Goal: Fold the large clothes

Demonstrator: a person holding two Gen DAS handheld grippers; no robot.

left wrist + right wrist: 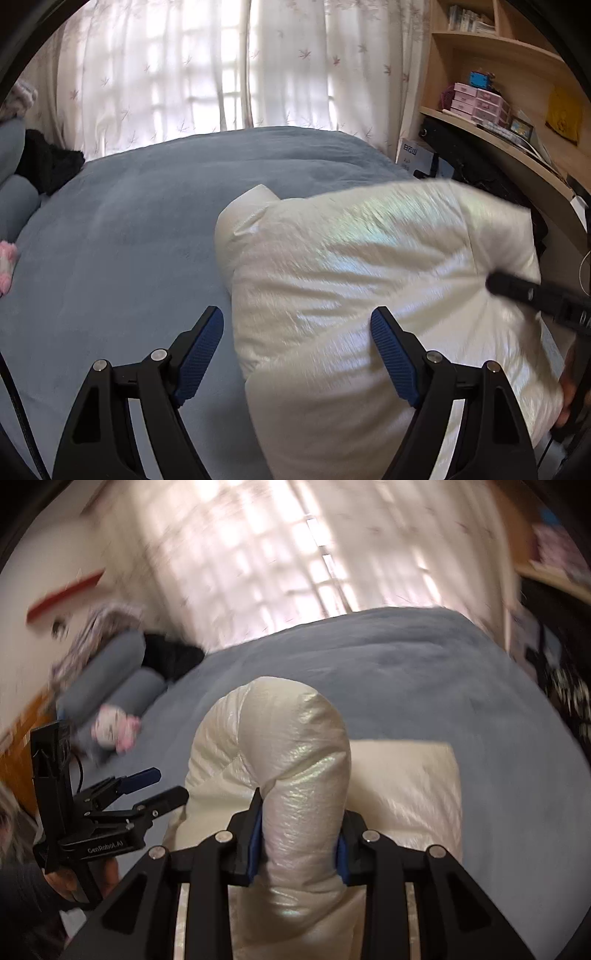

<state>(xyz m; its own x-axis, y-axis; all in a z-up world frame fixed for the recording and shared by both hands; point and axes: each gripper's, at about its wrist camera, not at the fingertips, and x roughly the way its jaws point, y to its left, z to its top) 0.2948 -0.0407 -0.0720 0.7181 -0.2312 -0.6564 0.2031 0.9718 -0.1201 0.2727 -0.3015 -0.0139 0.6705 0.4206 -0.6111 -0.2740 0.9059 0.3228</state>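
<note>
While the white puffer jacket lies bunched on the near right part of the blue bed cover, only one claw has hold of it. Right gripper: jaws drawn narrow, blue pads pressed into a thick padded roll, probably a sleeve, which arches up and away from the fingers. Left gripper: jaws wide, nothing between them; it hangs just over the jacket's near left edge, one pad above bare cover, the other above fabric.

Judgement: step in hand is gathering the sleeve or side panel to fold it across the body. Jacket looks slick and springy, so padding will likely push back and slide.

To do it well:
- keep the right grip deep in the roll, not on the surface skin alone;
- bring the left claw down on the body near the fold line to pin it;
- carry the sleeve low and across, then press flat before letting go.

Far side holds pillows and dark clothing, well apart.
</note>
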